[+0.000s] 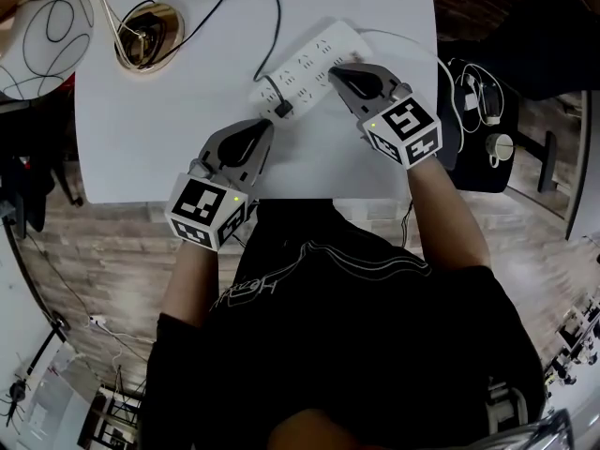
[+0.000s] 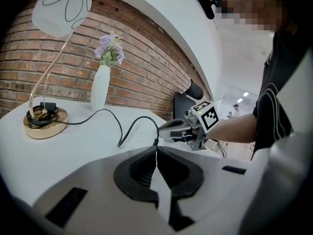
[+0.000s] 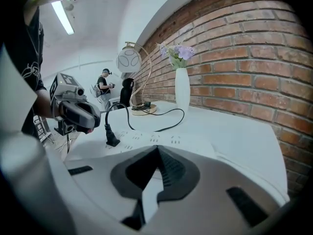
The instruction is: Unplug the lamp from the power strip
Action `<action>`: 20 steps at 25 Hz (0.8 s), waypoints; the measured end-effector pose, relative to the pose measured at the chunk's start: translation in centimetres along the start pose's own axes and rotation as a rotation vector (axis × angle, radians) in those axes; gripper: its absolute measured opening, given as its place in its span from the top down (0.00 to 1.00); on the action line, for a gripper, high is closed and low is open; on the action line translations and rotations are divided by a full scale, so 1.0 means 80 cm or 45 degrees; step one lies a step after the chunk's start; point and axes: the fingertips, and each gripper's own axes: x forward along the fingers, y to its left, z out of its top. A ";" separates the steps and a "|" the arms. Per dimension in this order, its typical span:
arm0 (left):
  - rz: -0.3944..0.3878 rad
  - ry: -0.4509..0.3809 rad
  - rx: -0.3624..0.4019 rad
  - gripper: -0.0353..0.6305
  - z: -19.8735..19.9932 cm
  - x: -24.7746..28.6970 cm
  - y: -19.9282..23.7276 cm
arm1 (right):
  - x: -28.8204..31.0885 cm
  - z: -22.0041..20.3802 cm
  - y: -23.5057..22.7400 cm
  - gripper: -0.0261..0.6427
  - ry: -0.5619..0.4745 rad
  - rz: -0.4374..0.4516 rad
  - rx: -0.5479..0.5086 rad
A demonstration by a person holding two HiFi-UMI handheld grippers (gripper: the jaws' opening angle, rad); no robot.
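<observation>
A white power strip (image 1: 314, 54) lies slantwise on the white table (image 1: 169, 129). The lamp's black plug (image 1: 281, 109) stands in the socket at its near left end. Its cord (image 1: 274, 12) loops back to the gold lamp base (image 1: 145, 34) under a white shade (image 1: 47, 26). My left gripper (image 1: 270, 126) is shut, with its tips just short of the plug (image 2: 156, 142) and nothing between them. My right gripper (image 1: 332, 70) is shut too, its tips over the strip (image 3: 161, 140). In the right gripper view the plug (image 3: 111, 137) sits upright, the left gripper (image 3: 95, 120) beside it.
A white vase (image 2: 101, 87) with purple flowers stands at the back of the table, against a brick wall. A dark stand (image 1: 487, 111) with cables and small items is off the table's right edge. A person (image 3: 104, 84) stands far off in the room.
</observation>
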 end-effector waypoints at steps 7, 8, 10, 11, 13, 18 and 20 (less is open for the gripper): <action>0.015 0.010 0.016 0.94 -0.006 0.010 0.000 | -0.001 0.000 0.000 0.97 -0.052 -0.011 0.031; 0.015 0.011 0.027 0.94 -0.006 0.012 0.000 | -0.001 0.000 0.000 0.97 -0.051 -0.010 0.028; 0.014 0.006 0.058 0.94 -0.006 0.016 -0.001 | -0.001 -0.001 0.000 0.97 -0.055 -0.010 0.025; 0.011 0.002 0.080 0.94 -0.005 0.018 -0.002 | -0.001 -0.001 0.000 0.97 -0.059 -0.011 0.025; 0.000 0.006 0.130 0.85 -0.005 0.022 -0.004 | -0.001 0.000 0.000 0.97 -0.063 -0.011 0.024; -0.044 0.023 0.245 0.68 -0.009 0.025 -0.011 | -0.001 0.000 0.001 0.97 -0.065 -0.007 0.015; -0.060 0.031 0.274 0.62 -0.011 0.027 -0.012 | -0.001 0.000 0.001 0.97 -0.064 -0.006 0.013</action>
